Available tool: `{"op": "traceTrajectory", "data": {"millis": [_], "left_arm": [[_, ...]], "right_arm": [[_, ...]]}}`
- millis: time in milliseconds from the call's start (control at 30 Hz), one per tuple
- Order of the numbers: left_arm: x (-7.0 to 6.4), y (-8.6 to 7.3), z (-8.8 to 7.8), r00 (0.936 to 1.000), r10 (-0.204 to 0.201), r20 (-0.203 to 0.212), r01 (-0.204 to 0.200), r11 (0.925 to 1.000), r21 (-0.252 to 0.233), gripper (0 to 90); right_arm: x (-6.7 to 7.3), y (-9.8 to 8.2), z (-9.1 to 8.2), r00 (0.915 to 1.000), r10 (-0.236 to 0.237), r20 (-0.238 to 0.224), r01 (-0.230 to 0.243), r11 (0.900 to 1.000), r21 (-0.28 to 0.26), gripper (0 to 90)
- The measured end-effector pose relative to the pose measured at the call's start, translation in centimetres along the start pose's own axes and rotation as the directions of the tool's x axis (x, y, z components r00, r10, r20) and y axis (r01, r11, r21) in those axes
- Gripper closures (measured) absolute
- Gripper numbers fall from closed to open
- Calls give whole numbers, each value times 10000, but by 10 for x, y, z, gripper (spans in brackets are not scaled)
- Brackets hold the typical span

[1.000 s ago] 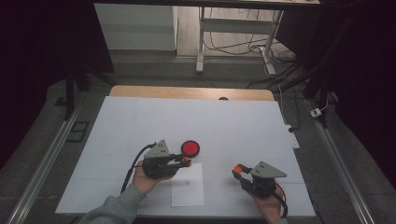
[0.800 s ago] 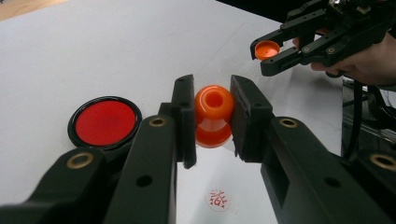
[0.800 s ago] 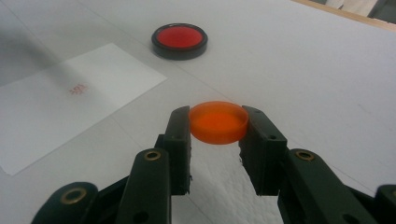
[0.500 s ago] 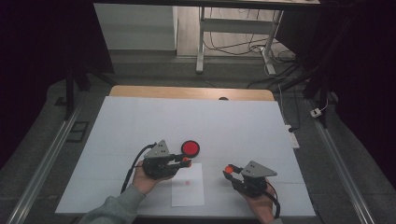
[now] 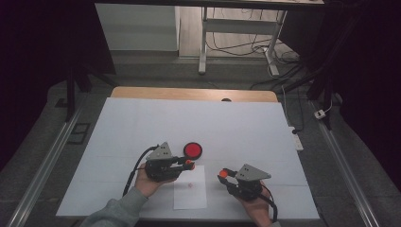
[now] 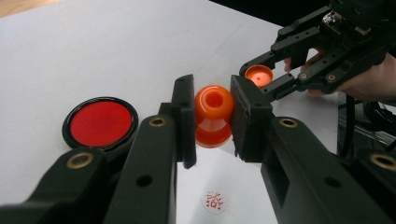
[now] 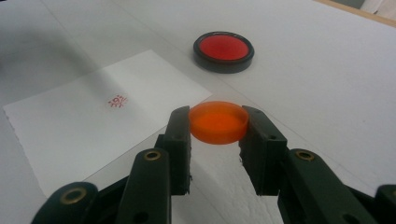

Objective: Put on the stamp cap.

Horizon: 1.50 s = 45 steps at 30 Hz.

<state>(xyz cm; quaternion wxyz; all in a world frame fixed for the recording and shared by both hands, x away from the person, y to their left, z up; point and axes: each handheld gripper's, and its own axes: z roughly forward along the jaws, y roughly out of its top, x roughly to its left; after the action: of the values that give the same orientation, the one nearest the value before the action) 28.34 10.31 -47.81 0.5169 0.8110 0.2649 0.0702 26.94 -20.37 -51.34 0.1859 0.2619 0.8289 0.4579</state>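
Leftward has come the right gripper, carrying its orange cap in toward the sheet of paper — a second ago it sat farther out to the right. Its jaws are clamped on the cap's rim. Opposite, the left gripper has barely stirred; its jaws pinch the orange stamp above the paper, where a red mark already shows. Beside them lies the ink pad. My guess — stamping's done, and the cap is going back on.
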Motion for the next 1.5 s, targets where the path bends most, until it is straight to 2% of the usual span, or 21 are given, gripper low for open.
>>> {"op": "traceTrajectory", "data": {"millis": [733,1333,1500], "left_arm": [[-2,0,2,10000,56,42,-56,10000,35,721],[-3,-3,6,9999,134,71,-135,9997,216,721],[-3,-4,8,9999,161,52,-163,9995,281,721]], "right_arm": [[8,4,7,9995,-29,-306,26,9999,-116,644],[10,4,9,9994,-55,-335,48,9998,-182,644],[10,4,9,9994,-90,-345,88,9999,-56,643]]}}
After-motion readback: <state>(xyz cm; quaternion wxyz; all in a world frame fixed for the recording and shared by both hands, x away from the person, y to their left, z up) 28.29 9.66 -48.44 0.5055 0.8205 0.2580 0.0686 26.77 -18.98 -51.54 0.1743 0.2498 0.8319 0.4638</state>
